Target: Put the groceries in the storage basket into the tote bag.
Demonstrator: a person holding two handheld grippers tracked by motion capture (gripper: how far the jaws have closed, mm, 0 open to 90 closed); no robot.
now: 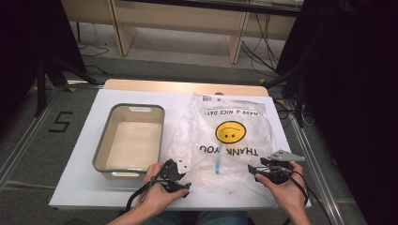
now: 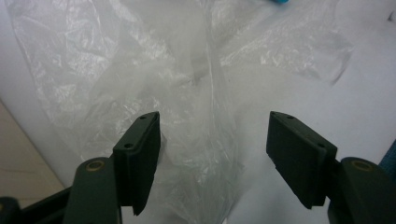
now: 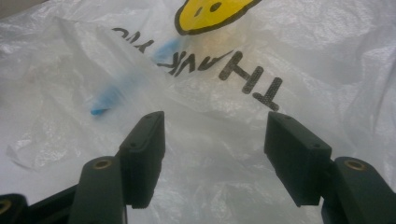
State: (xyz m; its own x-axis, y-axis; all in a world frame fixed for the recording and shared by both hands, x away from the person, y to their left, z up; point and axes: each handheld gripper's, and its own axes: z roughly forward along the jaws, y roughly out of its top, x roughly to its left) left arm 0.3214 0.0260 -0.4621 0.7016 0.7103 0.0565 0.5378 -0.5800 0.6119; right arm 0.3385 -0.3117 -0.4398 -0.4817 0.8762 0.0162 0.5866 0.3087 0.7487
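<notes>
The left gripper (image 2: 212, 154) stands wide open over a bunched fold of the thin clear plastic bag (image 1: 225, 140), its pads clear of the film. The right gripper (image 3: 215, 156) is equally wide open above the bag's near edge, gripping nothing. The bag lies flat on the white table (image 1: 84, 178), printed with a yellow smiley face (image 1: 231, 131), "THANK YOU" and "HAVE A NICE DAY!". A blue item (image 3: 112, 95) inside blurs through the film. A grey-rimmed rectangular bin (image 1: 130, 140) sits just beside the bag.

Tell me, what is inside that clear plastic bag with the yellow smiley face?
Through the clear plastic bag with the yellow smiley face a thin blue object shows. The crumpled film blurs it, so what it is cannot be told.
</notes>
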